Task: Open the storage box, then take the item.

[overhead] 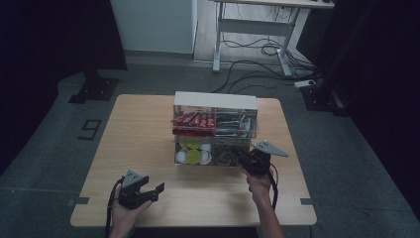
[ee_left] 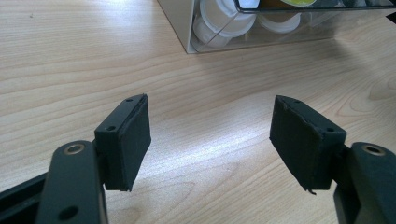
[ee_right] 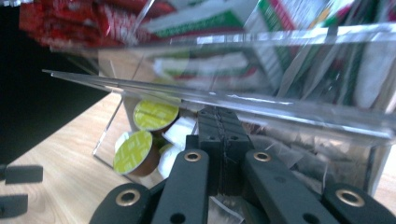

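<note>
We see the right gripper with its jaws pressed together at the lower shelf of the clear plastic two-level organizer box, which stands mid-table; perhaps it pinches a small packet, the view is blurred. The left gripper rests spread apart over the light wooden table.

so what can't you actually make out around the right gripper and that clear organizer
- Right gripper, right gripper view: jaws pressed together under the clear organizer shelf edge; whether a packet is pinched between them is unclear.
- Packets in the lower compartment, right gripper view: blurred behind acrylic, print unreadable.
- Red sachets, high view: too small to read.
- Left gripper, left gripper view: open over bare table; its body is cut off at the bottom edge.
</note>
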Motion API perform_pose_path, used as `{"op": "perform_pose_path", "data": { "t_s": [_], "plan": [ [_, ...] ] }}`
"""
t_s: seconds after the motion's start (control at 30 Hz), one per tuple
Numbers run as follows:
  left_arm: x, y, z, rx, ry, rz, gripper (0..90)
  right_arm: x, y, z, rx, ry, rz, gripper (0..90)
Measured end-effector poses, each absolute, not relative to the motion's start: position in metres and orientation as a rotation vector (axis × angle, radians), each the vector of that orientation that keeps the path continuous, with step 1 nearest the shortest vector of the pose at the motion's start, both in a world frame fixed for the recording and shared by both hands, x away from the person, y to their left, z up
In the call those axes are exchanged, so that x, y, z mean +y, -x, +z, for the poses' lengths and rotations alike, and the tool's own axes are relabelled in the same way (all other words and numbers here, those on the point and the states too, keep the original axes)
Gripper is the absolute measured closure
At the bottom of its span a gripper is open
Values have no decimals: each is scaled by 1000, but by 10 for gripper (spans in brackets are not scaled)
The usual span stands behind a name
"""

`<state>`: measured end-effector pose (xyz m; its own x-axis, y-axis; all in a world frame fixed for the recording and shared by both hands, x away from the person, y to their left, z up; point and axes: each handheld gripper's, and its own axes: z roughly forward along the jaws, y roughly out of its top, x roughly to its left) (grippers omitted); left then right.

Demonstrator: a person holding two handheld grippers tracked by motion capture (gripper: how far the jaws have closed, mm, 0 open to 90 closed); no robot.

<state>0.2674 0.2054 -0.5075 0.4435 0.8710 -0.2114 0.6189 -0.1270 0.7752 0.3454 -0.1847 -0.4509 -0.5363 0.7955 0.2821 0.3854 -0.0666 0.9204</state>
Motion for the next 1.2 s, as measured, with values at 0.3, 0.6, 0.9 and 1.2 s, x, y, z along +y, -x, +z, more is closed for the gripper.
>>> {"op": "perform_pose_path", "data": {
  "t_s": [0.3, 0.6, 0.9, 1.2],
  "plan": [
    [203, -267, -509, 1260, -1859, 359, 289, -186, -350, -452, 1862, -1276, 1647, 887],
    [201, -268, -510, 1258, -1871, 353, 285, -185, -350, -453, 1863, -1271, 1639, 882],
    [196, -266, -508, 1251, -1878, 367, 278, -186, -350, -453, 1869, -1267, 1638, 883],
    [187, -273, -507, 1261, -1893, 361, 271, -194, -350, -451, 1869, -1276, 1661, 883]
  ]
}}
